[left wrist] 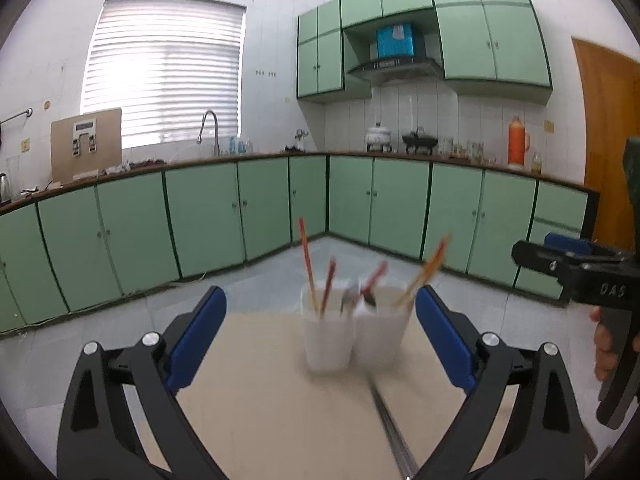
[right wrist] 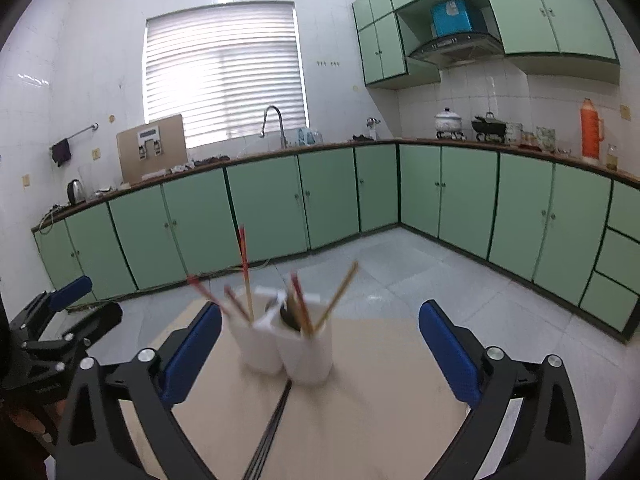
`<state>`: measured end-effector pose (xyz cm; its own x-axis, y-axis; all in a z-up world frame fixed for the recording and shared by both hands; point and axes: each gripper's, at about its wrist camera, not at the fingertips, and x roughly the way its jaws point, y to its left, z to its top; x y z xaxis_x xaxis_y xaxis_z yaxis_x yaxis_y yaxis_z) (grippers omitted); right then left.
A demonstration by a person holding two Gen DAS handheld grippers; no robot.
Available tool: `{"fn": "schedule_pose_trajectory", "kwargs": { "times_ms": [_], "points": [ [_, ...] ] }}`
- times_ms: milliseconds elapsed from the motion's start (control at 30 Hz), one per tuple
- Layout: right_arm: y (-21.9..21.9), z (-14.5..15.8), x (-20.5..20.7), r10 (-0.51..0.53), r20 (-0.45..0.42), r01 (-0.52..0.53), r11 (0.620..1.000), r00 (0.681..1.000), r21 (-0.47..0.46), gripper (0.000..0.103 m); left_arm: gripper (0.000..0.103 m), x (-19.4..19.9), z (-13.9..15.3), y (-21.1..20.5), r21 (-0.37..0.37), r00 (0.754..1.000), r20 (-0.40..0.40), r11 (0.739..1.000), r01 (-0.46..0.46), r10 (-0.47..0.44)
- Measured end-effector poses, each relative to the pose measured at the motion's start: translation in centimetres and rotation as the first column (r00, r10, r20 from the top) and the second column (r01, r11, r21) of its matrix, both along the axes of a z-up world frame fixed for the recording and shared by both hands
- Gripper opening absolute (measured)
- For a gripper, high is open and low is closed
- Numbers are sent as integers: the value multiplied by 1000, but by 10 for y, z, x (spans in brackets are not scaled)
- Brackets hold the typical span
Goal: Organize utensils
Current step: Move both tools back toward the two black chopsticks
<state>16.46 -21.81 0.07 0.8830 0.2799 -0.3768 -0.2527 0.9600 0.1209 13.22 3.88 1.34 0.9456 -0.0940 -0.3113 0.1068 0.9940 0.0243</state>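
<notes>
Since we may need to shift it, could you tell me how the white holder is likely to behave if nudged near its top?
The white holder looks like thin, light plastic, so it would probably slide easily on the smooth table. Its tall chopsticks lean outward, so a high push might tip it.

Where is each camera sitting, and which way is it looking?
Left wrist view: sits on the left hand-held gripper, looking forward over the beige table at two white cups; its blue fingers are open, and the right hand-held gripper shows at the right edge.
Right wrist view: sits on the right hand-held gripper, facing the same cups; the left one shows at the left edge.
Both share cups, table and green cabinets.
</notes>
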Motion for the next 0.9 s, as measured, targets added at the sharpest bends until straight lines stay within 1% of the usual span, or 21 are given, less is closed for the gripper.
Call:
{"fn": "schedule_pose_trajectory", "kwargs": {
  "times_ms": [33, 133, 367, 500, 600, 667, 733, 767, 800, 833, 867, 900],
  "points": [
    [0, -6, -4, -3, -9, 3, 1000, 1000, 0, 97, 93, -2, -7, 0, 6, 1000, -12, 1000, -1, 2],
    [1, -33, -16, -15, -53, 15, 1000, 998, -2, 97, 93, -9, -37, -1, 27, 997, -83, 1000, -1, 3],
    [3, -90, -39, -44, -170, 44, 999, 984, -2, 97, 93, -19, -91, 8, 54, 982, -183, 998, -24, 34],
    [14, -120, -54, -42, -219, 36, 999, 975, -32, 97, 93, -25, -113, 17, 50, 968, -245, 998, -41, 52],
    [25, -136, -64, -39, -235, 25, 998, 971, -61, 96, 93, -28, -125, 22, 54, 959, -276, 998, -45, 58],
    [31, -143, -68, -24, -251, 10, 998, 968, -57, 92, 93, -31, -132, 24, 57, 954, -295, 997, -47, 62],
    [39, -150, -73, -15, -270, -3, 998, 963, -66, 83, 93, -33, -138, 24, 54, 946, -318, 997, -49, 64],
    [42, -152, -74, -12, -274, -8, 997, 962, -71, 81, 93, -35, -141, 24, 53, 943, -328, 997, -47, 62],
    [46, -155, -75, -7, -279, -16, 997, 960, -78, 76, 93, -36, -144, 24, 52, 939, -340, 998, -43, 58],
    [49, -158, -78, -2, -284, -23, 996, 959, -84, 69, 93, -37, -145, 24, 53, 936, -346, 998, -41, 57],
    [53, -161, -80, 4, -293, -30, 996, 956, -85, 66, 93, -38, -149, 23, 53, 933, -355, 998, -38, 55],
    [56, -163, -82, 11, -304, -38, 996, 953, -81, 59, 93, -39, -150, 23, 52, 930, -365, 998, -36, 52]
  ]
}}
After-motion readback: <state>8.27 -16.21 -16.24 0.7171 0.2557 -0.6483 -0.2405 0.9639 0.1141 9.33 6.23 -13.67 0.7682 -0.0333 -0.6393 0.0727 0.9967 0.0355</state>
